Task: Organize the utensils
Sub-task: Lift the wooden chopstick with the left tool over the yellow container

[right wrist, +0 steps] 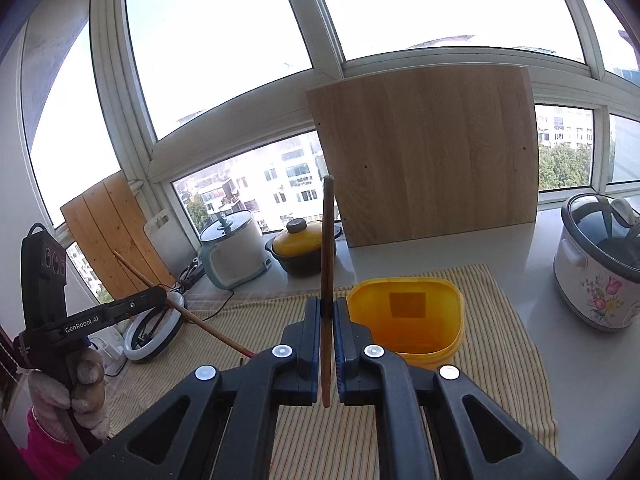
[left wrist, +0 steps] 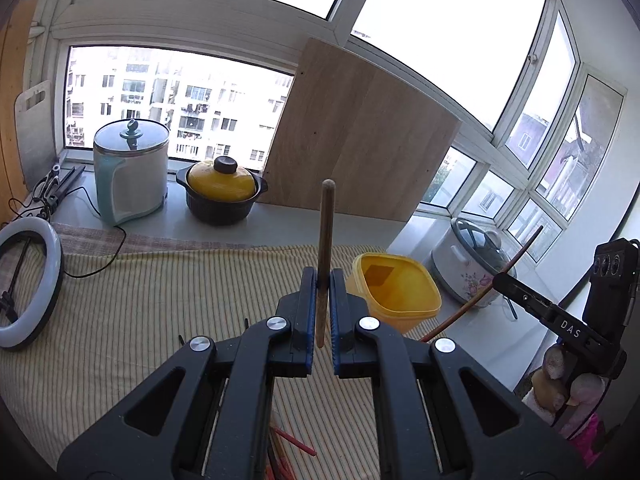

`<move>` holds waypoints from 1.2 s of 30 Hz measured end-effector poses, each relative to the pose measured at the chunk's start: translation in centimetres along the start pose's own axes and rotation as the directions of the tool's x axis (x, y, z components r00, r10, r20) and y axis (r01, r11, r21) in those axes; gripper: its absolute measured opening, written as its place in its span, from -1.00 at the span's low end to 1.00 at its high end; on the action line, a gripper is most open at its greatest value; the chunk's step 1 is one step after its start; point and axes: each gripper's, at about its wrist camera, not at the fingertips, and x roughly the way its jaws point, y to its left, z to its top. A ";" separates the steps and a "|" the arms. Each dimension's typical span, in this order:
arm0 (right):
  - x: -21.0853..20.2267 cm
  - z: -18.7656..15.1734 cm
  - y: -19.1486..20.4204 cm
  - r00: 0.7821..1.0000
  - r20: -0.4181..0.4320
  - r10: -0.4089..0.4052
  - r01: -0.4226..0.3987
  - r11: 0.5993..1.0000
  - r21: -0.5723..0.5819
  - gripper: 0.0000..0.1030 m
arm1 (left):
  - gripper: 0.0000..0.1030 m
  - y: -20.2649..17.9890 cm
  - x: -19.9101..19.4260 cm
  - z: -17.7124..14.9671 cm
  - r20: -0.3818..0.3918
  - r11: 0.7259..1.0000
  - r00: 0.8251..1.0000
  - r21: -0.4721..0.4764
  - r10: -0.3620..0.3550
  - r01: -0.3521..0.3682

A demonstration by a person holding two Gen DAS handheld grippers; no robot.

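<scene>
My left gripper point(left wrist: 323, 280) is shut on a brown wooden chopstick point(left wrist: 325, 232) that stands upright between its fingers. My right gripper point(right wrist: 327, 304) is shut on another brown chopstick point(right wrist: 327, 240), also upright. Each gripper shows in the other's view: the right one point(left wrist: 498, 278) at the right with its chopstick slanted, the left one point(right wrist: 160, 294) at the left. An empty yellow plastic tub point(left wrist: 394, 290) stands on the striped cloth just right of and beyond both grippers; it also shows in the right wrist view point(right wrist: 408, 316). Several red and brown chopsticks point(left wrist: 294, 442) lie on the cloth under my left gripper.
A large wooden board point(right wrist: 428, 152) leans against the window. A yellow-lidded clay pot point(left wrist: 222, 192), a pale blue cooker point(left wrist: 130, 172) and a flowered rice cooker point(right wrist: 600, 264) stand on the counter. A ring light point(left wrist: 28, 280) lies at the left with a black cable.
</scene>
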 end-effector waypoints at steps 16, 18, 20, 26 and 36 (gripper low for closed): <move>-1.7 3.6 -4.5 0.991 0.115 -0.071 0.061 0.995 0.084 -0.93 | -0.93 -5.6 3.5 3.7 0.027 0.995 0.995 0.038 -0.091 0.090; -1.4 3.8 -5.0 0.988 0.122 -0.090 0.079 0.992 0.095 -0.93 | -0.93 -6.2 4.5 3.8 0.019 0.995 0.996 0.042 -0.090 0.089; -1.0 3.9 -5.6 0.986 0.123 -0.116 0.104 0.990 0.099 -0.93 | -0.93 -6.7 5.7 3.7 0.003 0.995 0.996 0.049 -0.088 0.088; 0.3 3.5 -7.7 0.986 0.090 -0.141 0.130 0.984 0.125 -0.93 | -0.93 -7.9 8.9 3.1 -0.052 0.994 0.996 0.077 -0.067 0.071; 2.2 1.7 -8.9 0.987 0.038 -0.158 0.152 0.979 0.135 -0.92 | -0.93 -8.5 11.3 1.4 -0.111 0.993 0.993 0.105 -0.039 0.050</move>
